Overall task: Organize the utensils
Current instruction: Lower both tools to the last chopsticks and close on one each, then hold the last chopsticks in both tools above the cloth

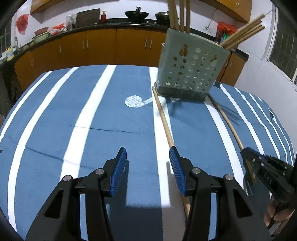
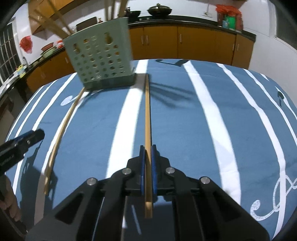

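A pale green perforated utensil holder (image 1: 191, 63) stands on the blue striped tablecloth, with several wooden chopsticks sticking out of its top. It also shows in the right wrist view (image 2: 104, 55). My left gripper (image 1: 148, 155) is open and empty, low over the cloth; a loose chopstick (image 1: 162, 118) lies by its right finger. My right gripper (image 2: 148, 148) is shut on another chopstick (image 2: 147, 111), whose far tip points at the holder's base. That gripper shows in the left wrist view (image 1: 246, 152) at the right.
The blue cloth with white stripes (image 1: 83, 120) covers the table. Behind are orange cabinets (image 1: 102, 44) and a dark counter with woks (image 1: 137, 14) and bowls. The left gripper shows in the right wrist view (image 2: 37, 135) at the left edge, beside the loose chopstick (image 2: 61, 129).
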Tool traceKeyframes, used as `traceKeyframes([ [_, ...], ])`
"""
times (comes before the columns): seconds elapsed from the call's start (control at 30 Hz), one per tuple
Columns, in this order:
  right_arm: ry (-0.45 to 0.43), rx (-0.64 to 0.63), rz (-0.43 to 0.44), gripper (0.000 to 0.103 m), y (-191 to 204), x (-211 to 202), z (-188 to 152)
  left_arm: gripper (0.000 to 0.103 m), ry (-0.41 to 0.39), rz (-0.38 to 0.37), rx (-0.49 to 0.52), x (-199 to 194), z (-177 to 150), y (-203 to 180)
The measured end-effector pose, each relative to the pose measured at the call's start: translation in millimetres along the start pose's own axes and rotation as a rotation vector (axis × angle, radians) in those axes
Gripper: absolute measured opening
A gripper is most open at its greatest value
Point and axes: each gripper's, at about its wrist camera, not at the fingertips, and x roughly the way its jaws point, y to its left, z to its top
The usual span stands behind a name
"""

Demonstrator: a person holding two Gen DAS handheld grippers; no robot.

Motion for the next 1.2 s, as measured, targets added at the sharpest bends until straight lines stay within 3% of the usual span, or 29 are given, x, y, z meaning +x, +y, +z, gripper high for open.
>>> traceKeyframes([
  [0.53, 0.000, 0.024, -0.013, 0.008, -11, 1, 0, 0.047, 0.050, 0.003, 0.056, 17, -2, -24],
  [0.67, 0.000, 0.024, -0.013, 0.008, -11, 2, 0, 0.036, 0.058, 0.025, 0.072, 21, -4, -28],
  [0.8, -0.001, 0.024, -0.013, 0.008, -12, 2, 1, 0.012, 0.058, 0.050, 0.080, 23, -2, -28],
  [0.87, 0.000, 0.024, -0.013, 0.008, -12, 2, 1, 0.008, 0.060, 0.053, 0.071, 23, 0, -23],
  [1.2, -0.005, 0.018, -0.016, 0.008, -12, 2, 3, 0.008, 0.056, 0.088, 0.034, 24, 7, 8],
])
